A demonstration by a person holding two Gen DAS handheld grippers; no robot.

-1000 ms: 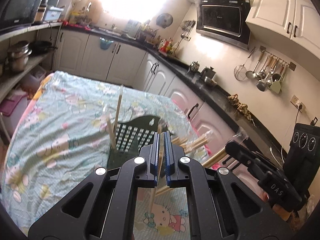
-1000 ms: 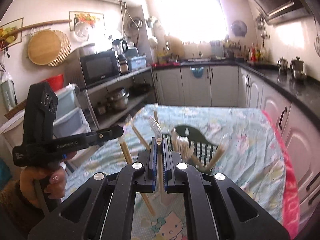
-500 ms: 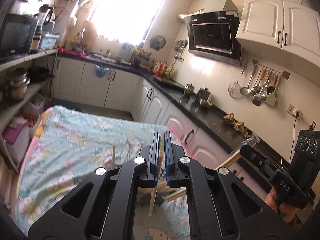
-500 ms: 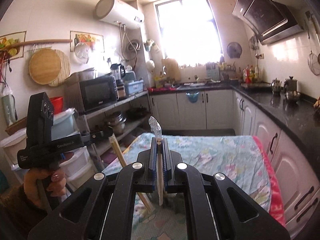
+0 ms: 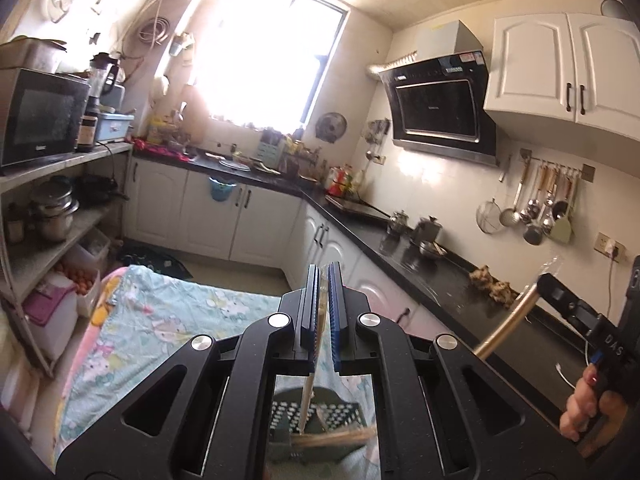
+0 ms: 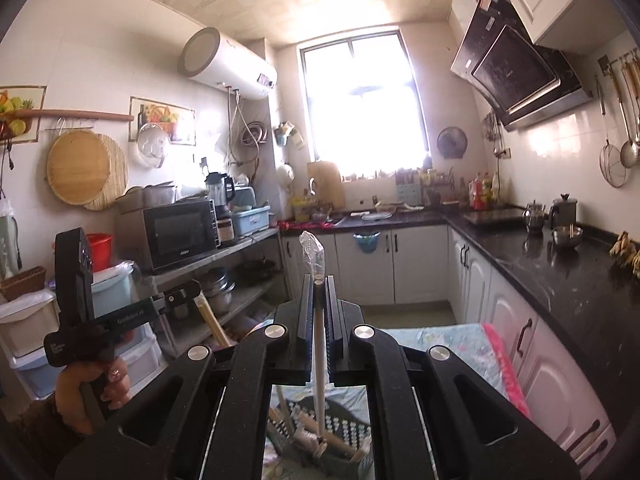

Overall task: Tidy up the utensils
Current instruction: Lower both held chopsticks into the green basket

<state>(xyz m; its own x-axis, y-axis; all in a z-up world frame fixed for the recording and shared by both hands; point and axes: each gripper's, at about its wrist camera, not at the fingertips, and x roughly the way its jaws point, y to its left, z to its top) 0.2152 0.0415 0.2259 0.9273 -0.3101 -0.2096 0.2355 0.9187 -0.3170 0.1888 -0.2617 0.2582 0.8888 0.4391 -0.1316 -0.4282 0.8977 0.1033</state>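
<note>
Nearest, left gripper (image 5: 320, 276) clamped on a chopstick (image 5: 307, 392) hanging toward the basket (image 5: 344, 414). Likewise right gripper (image 6: 319, 280), pinching a wrapped chopstick (image 6: 320, 360) upright above more chopsticks in that basket. Beyond, patterned tablecloth (image 5: 160, 320). Farther off, counter (image 5: 420, 276) at right, window (image 6: 360, 108) at far end.

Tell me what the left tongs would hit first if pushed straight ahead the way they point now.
Nothing close, it seems: the left tongs, shut on a chopstick, point over the table's far edge toward the white cabinets. Depth is unclear.
</note>
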